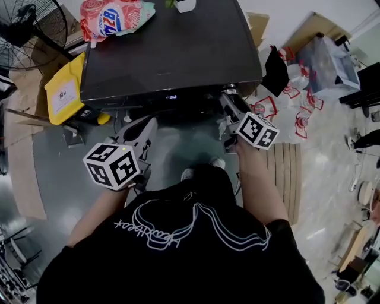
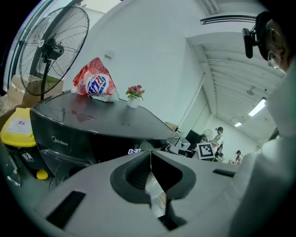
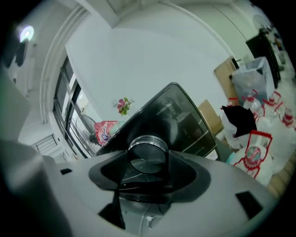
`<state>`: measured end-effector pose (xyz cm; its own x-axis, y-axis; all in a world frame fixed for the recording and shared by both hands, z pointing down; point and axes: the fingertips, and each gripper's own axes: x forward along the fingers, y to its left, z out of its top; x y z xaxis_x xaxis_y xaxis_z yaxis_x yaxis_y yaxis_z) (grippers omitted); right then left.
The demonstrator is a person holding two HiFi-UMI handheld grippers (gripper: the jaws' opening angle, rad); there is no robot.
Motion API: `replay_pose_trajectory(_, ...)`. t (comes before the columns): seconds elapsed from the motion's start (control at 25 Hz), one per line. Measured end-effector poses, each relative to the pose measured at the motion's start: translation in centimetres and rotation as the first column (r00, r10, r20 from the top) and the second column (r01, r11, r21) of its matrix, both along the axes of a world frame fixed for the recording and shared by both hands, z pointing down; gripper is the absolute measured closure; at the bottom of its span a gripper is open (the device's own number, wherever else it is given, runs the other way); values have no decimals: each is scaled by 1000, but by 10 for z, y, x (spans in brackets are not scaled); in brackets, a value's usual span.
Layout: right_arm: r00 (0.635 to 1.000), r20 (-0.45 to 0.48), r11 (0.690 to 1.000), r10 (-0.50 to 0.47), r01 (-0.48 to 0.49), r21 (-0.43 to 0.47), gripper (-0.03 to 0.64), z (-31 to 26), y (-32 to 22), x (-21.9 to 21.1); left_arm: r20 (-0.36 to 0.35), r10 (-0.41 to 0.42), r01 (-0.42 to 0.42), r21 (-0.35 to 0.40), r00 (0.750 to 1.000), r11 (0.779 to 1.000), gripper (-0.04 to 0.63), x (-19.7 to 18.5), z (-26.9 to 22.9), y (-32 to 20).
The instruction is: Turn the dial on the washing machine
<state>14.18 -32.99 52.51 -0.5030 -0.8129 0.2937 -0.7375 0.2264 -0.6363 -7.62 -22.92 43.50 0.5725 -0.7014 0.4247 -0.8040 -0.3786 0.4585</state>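
A fan [image 1: 28,28] stands at the far left, with a yellow jug [image 1: 64,89] on the floor beside the washer [image 1: 172,53]. A pink detergent bag [image 1: 111,16] lies on the washer's dark top at its back left corner, and a small flower pot [image 2: 134,95] sits further along the back edge. The left gripper [image 1: 147,126] hangs in front of the washer, below the lit display [image 1: 171,96] and clear of the panel; its jaws are closed together with nothing between them. At the right end of the front panel sits the dial [image 3: 147,150], a round metal-rimmed knob. The right gripper [image 1: 229,94] reaches up to it, its jaws standing wide and clamped on the dial's two sides. White and red plastic bags [image 1: 297,110] lie on the floor to the right.
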Motion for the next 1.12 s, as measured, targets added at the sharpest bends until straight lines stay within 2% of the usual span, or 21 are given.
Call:
replay_pose_trajectory(0.08,991,133,999,25,-21,-32,336,0,1,1,-4,-6,6,-2,1000,1000,584,-2,0,1)
replay_pose_trajectory(0.16,974,222,998,47,-36,-53,336,0,1,1,-8,-9,9,-1,1000,1000,584,-3,-1,2)
replay_pose_trajectory(0.36,972,231,998,42,-31,-51,336,0,1,1,-11,-11,11,4,1000,1000,584,-3,-3,3)
replay_pose_trajectory(0.48,986,168,1000,3,1,-26,334,0,3,0,-13,-16,16,7,1000,1000,584,-5,-4,3)
replay_pose_trajectory(0.64,998,-36,997,-47,49,54,324,-8,6,-1,-19,-20,20,12,1000,1000,584,-4,-6,3)
replay_pose_trajectory(0.76,978,-195,989,-73,96,112,294,-16,10,-5,-23,-17,17,14,1000,1000,584,-3,-7,3)
replay_pose_trajectory(0.84,936,-343,978,-81,140,152,281,-19,14,-8,-26,-17,17,12,1000,1000,584,-2,-6,3)
replay_pose_trajectory(0.96,813,-578,956,-66,218,197,281,-20,17,-12,-28,-15,15,6,999,1000,584,-1,-2,2)
replay_pose_trajectory(1.12,676,-736,941,-27,265,209,281,-18,17,-13,-24,-13,13,-1,1000,1000,584,1,4,2)
